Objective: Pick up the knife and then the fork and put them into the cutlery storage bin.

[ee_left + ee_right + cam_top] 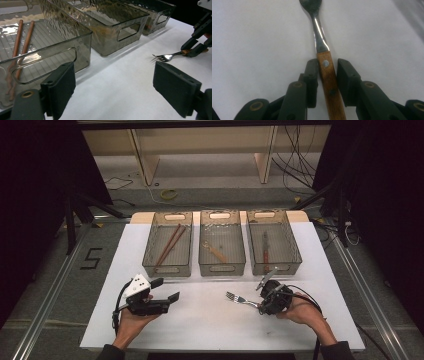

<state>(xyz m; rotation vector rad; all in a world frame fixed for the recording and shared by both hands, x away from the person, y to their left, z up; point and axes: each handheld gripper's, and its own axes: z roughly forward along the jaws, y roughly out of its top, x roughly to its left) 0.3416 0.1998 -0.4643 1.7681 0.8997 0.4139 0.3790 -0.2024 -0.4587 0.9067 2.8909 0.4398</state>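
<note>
A fork (237, 297) with a wooden handle lies on the white table top (210, 320), tines pointing left; it also shows as the fork (166, 57) and fork (318, 30). My right gripper (260, 303) is low at the handle end. In the right gripper view its jaws (325, 75) straddle the wooden handle, with a thin gap still showing on the right side. The right gripper (192, 50) also appears far off in the left gripper view. My left gripper (165, 289) is held above the table at front left, its jaws (117, 85) wide apart and empty.
Three smoky clear bins stand in a row at the back. The left bin (167, 268) holds two brown chopsticks (169, 245), the middle bin (222, 268) a small wooden-handled utensil (215, 252), the right bin (276, 267) a long dark utensil (266, 247).
</note>
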